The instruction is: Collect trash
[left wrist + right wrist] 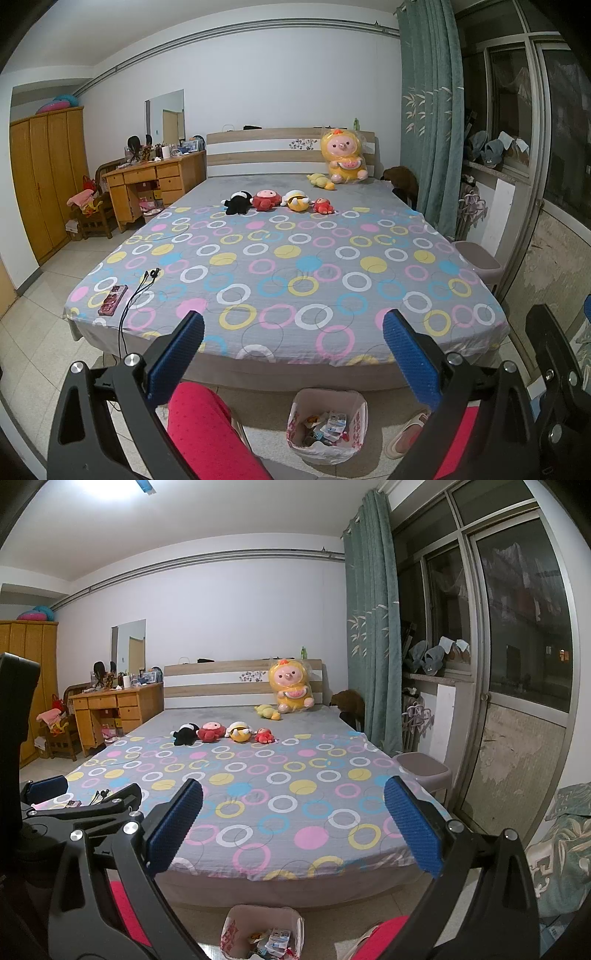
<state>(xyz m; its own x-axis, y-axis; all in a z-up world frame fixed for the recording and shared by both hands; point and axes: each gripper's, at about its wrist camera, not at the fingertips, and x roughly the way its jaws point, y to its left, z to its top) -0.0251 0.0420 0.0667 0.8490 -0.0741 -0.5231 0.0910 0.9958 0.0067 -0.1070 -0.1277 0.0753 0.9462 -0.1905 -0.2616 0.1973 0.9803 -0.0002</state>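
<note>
Both tongs are held level at the foot of the bed (295, 258), pointing toward the headboard.

Left tongs (293, 332): released, blue pads spread wide, nothing between them. Right tongs (293, 801): likewise released and empty. The right unit's black frame shows at the right edge of the left view, so the two sit side by side.

Task item: the trash bin (327, 424), lined with a white-and-red plastic bag, stands on the floor close to the foot of the bed, at lower centre of both views. It already holds wrappers and small cartons. It lies below and slightly ahead of both tongs, between the person's red-trousered knees. In the left view it sits right of centre, in the right view left of centre (so it is roughly between the two tongs; neither is clearly nearer).

Loose trash outside the bin: none I can identify on the bedspread or floor. Judgement: either collecting is nearly done, or the next step is gathering the bag's rim, which calls for tipping the tongs downward.

Surroundings: phone (112, 300) and dark cable (138, 291) at the lower-left corner of the bed, not trash. Row of plush toys (279, 201) mid-bed. A slipper (406, 434) lies just right of the bin. The knees flank the bin and could crowd a downward reach.
</note>
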